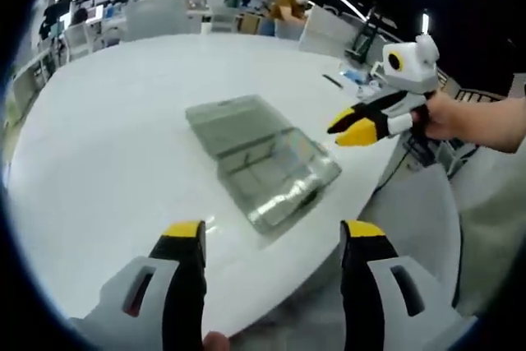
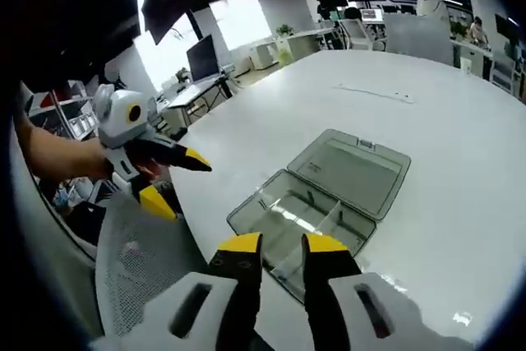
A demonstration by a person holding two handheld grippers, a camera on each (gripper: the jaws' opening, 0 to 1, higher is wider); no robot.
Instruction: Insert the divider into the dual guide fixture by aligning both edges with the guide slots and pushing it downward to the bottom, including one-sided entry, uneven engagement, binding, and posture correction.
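A clear plastic box lies open on the round white table (image 1: 115, 145). Its compartment tray (image 1: 275, 177) (image 2: 283, 207) is nearest the table edge, and the flat lid (image 1: 234, 123) (image 2: 357, 166) is folded out behind it. Thin clear divider strips (image 2: 327, 218) stand inside the tray; I cannot tell how deep they sit. My left gripper (image 1: 273, 234) (image 2: 175, 180) hovers open and empty short of the tray. My right gripper (image 2: 281, 244) (image 1: 349, 129), held by a hand (image 1: 448, 115), hangs beside the tray with a narrow gap between its jaws and nothing in it.
A grey mesh chair (image 2: 140, 265) (image 1: 423, 203) stands against the table edge below both grippers. Small items (image 1: 349, 78) lie at the table's far rim. Desks, monitors (image 2: 201, 57) and seated people fill the room behind.
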